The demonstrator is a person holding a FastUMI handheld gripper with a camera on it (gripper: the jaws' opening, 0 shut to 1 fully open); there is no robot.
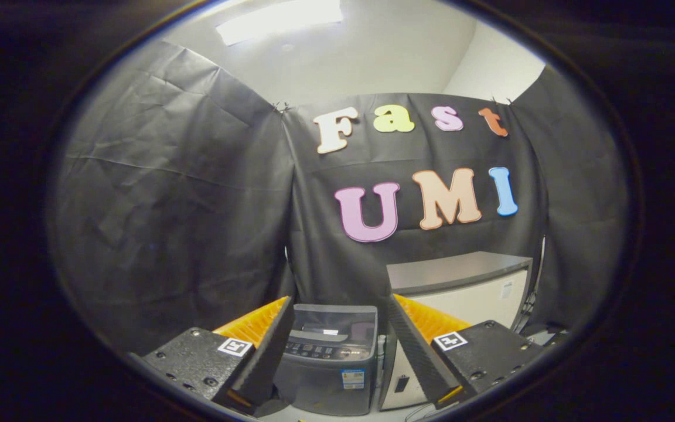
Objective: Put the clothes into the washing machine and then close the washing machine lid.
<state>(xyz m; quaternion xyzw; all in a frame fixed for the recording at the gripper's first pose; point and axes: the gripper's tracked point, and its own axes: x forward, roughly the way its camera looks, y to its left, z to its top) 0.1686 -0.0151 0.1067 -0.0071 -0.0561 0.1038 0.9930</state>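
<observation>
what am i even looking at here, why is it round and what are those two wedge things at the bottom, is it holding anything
This is a picture taken by a fisheye camera mounted on a handheld gripper, a two-finger tool that a person carries to do a chore. The wide lens bends everything into a round image. The two wedge shapes at the bottom are the gripper's own fingers, seen from behind as the camera looks forward along them. They stand apart, so the gripper is open and holds nothing.

Between and beyond the fingers stands a small grey top-loading washing machine, with a control panel on top. Its lid looks closed, though that is hard to tell from this angle. Beside it is a pale cabinet with a dark top. Black cloth forms the booth's walls, and a ceiling light shines above.
</observation>
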